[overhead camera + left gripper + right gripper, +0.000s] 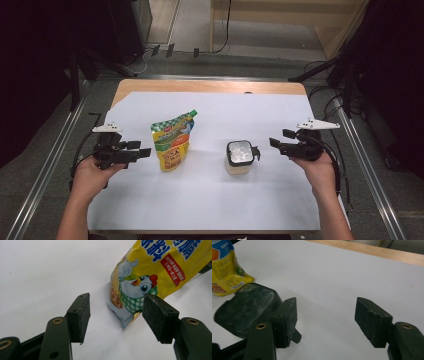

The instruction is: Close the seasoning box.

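Note:
A yellow pouch (172,142) with a green-checked top and a cartoon chicken lies flat on the white sheet, left of centre. My left gripper (140,149) is just to its left, open and pointing at it. In the left gripper view the pouch's lower corner (125,307) lies just beyond the open left gripper (117,302), apart from the pads. A small tub with a black lid (239,156) stands right of centre. My right gripper (280,138) is open to the right of it, holding nothing. In the right gripper view the lid (247,310) sits behind the left pad of the right gripper (325,307).
A white sheet (210,200) covers most of the wooden table (200,86). The table's far wooden edge (374,252) appears in the right gripper view, and the pouch (227,272) at its top left. Metal rails run along both sides of the table.

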